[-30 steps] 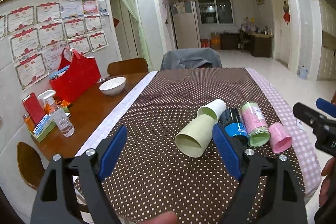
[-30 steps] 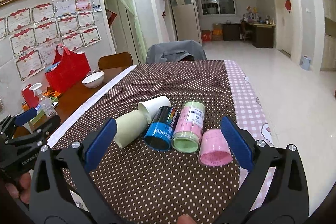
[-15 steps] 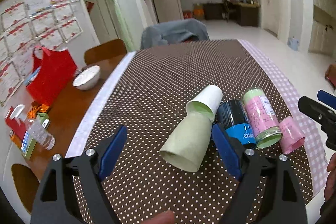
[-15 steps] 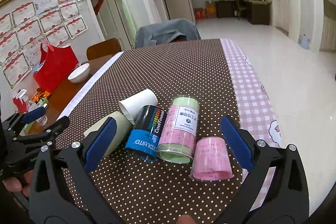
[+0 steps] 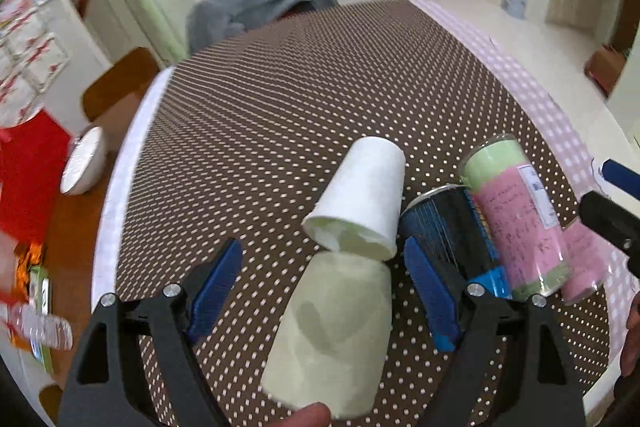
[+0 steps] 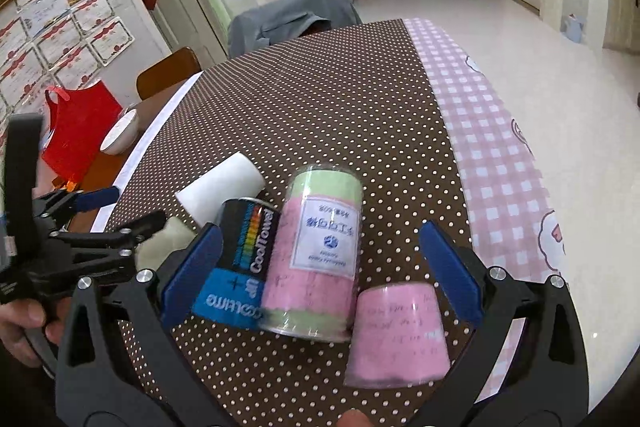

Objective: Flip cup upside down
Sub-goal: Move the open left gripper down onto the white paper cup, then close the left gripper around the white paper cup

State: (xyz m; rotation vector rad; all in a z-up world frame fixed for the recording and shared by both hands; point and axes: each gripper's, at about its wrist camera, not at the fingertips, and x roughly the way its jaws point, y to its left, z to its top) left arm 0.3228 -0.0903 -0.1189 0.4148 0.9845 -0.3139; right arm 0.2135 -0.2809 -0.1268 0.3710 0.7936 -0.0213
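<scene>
Lying on its side near the table's (image 5: 280,115) near edge, the pale green tapered plastic cup (image 5: 336,331) is straddled by the spread, empty left gripper (image 5: 320,291), which should be closed gently mid-body before tipping; the right gripper (image 6: 320,267) is likewise spread.

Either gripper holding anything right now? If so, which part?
Nothing held. Left gripper is open, straddling the lying pale green cup without touching. Right gripper is open above the lying pink cup.

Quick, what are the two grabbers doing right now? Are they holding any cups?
Left gripper: open, holding nothing; its jaws sit on either side of the pale green cup.
Right gripper: open, holding nothing, above the pink cup.
</scene>
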